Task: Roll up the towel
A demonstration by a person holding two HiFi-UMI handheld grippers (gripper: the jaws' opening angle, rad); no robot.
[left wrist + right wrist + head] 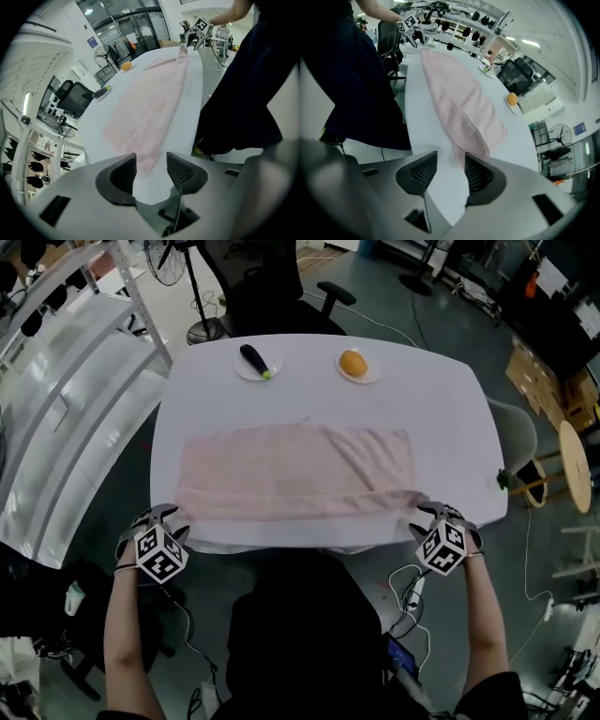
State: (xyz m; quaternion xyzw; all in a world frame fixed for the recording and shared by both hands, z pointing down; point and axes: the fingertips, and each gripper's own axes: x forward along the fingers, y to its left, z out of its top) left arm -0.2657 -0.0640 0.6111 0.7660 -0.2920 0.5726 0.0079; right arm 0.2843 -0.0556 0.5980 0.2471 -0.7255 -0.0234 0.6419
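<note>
A pale pink towel (295, 474) lies spread across the white table (319, 399), and its near long edge is doubled over into a low fold. My left gripper (164, 517) is at the towel's near left corner. In the left gripper view the jaws (151, 168) stand apart, with the towel's (150, 103) tip between them and untouched by the pads. My right gripper (433, 514) is at the near right corner. Its jaws (451, 171) also stand apart, and the towel's (459, 103) corner reaches in between them.
At the table's far side, a small plate holds a dark eggplant (254, 360) and another holds an orange (353, 363). A black office chair (267, 287) stands behind the table. A metal rack (66, 381) is on the left and a round wooden stool (574, 465) on the right.
</note>
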